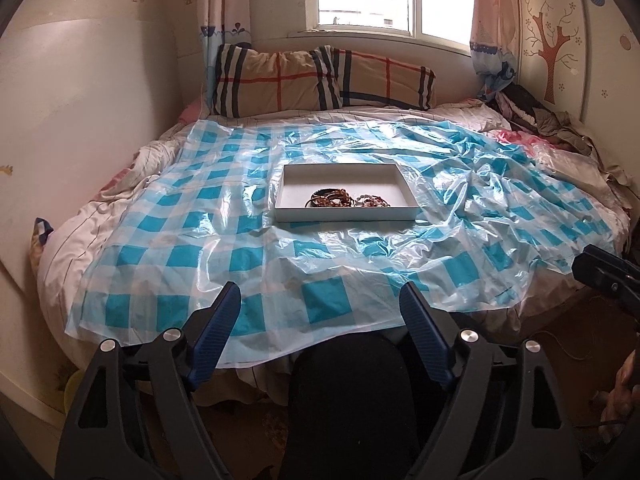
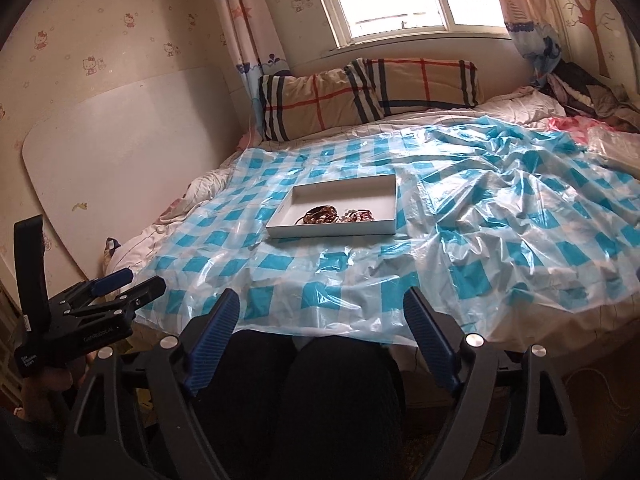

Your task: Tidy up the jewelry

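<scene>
A shallow white tray [image 1: 288, 214] [image 2: 280, 233] lies on the blue-checked plastic sheet [image 1: 192, 248] [image 2: 352, 272] in the middle of the bed. In its front part lie brown bead bracelets [image 1: 330, 199] [image 2: 318, 215] and, beside them to the right, paler pinkish bracelets [image 1: 374, 201] [image 2: 360, 215]. My left gripper [image 1: 322, 304] is open over the bed's near edge, well short of the tray, nothing between its blue pads. My right gripper [image 2: 322, 310] is open too, with nothing in it. In the right wrist view the left gripper [image 2: 128, 282] shows at the lower left.
Two plaid pillows [image 1: 320, 78] [image 2: 368, 92] lean under the window. A heap of clothes [image 1: 536, 114] [image 2: 584, 96] fills the far right corner. A white board [image 2: 120, 160] leans on the left wall. A person's dark-clad knees [image 1: 348, 400] [image 2: 312, 400] are under the grippers.
</scene>
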Available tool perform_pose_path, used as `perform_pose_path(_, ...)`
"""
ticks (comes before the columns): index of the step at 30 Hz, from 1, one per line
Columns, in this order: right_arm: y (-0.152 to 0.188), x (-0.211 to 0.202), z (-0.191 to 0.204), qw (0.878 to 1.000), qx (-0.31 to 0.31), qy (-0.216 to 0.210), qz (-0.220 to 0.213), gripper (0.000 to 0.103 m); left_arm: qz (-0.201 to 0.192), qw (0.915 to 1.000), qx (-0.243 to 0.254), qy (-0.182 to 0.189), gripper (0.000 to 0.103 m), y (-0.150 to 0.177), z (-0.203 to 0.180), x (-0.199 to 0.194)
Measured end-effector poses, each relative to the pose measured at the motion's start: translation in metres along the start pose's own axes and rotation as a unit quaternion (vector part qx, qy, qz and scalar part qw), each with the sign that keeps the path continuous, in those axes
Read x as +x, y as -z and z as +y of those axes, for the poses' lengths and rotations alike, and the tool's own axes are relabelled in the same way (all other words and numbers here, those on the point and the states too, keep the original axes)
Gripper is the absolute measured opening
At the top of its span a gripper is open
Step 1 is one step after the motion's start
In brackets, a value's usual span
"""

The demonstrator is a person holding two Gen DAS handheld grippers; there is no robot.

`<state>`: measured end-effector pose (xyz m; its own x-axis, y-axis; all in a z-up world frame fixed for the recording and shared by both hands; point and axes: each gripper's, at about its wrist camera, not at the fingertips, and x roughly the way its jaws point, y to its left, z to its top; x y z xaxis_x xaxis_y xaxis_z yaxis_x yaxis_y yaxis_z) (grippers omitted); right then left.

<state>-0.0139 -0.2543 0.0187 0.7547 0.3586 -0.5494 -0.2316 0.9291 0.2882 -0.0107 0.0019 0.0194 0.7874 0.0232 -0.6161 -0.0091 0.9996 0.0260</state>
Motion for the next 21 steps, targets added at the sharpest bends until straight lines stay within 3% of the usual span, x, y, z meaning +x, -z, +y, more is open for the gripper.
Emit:
perform_pose_path(8, 0.015, -0.030, 0.019, 1.000, -0.012, -0.002, -0.014, 0.087, -0.010, 0.9999, -0.013, 0.003, 0.081, 0.015, -0.001, -0.023)
perform_pose_path(21, 0.023, -0.039, 0.038, 0.999, -0.032, -0.014, -0.017, 0.089, -0.016, 0.9996, -0.021, -0.008, 0.087, 0.028, 0.001, -0.042)
